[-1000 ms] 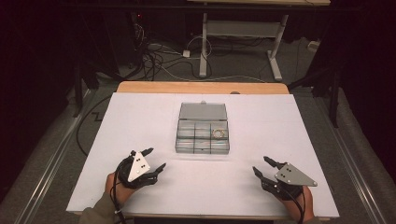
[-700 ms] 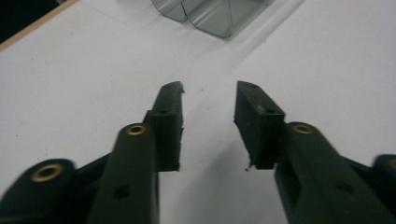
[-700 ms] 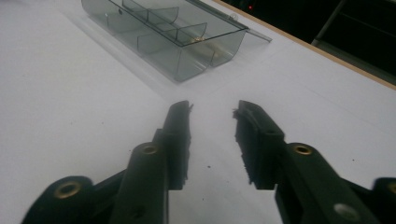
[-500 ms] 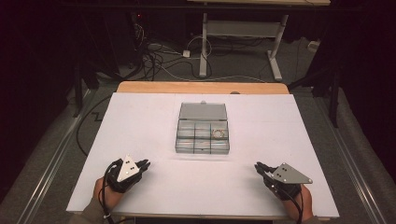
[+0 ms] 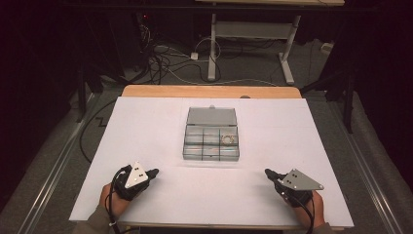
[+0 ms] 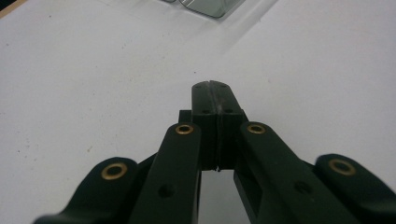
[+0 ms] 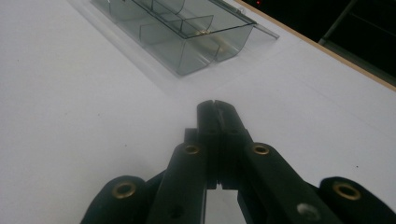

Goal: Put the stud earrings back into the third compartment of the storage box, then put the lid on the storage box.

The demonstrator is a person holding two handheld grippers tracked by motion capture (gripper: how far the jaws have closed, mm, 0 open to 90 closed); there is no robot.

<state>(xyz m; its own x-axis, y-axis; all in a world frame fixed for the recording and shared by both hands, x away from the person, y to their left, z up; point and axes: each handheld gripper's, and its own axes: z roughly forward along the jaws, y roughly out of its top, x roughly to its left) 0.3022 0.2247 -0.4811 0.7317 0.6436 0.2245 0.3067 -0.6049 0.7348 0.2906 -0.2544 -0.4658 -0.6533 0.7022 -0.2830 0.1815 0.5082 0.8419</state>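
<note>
Clear smoky-plastic compartment box sits at the centre of the white desk, lid folded back flat toward the far edge; its place matches the earlier frames. Its long axis runs parallel to the near edge, and the open compartments face up. A small gold ring lies in the upper right compartment. Both claws stood apart a second ago and have just been closing, with nothing between the jaws. The left claw is near the near-left corner, jaws pressed fully together, holding nothing. The right claw is near the near-right corner, likewise fully closed and empty. Both point toward the box, well apart from it.
</note>
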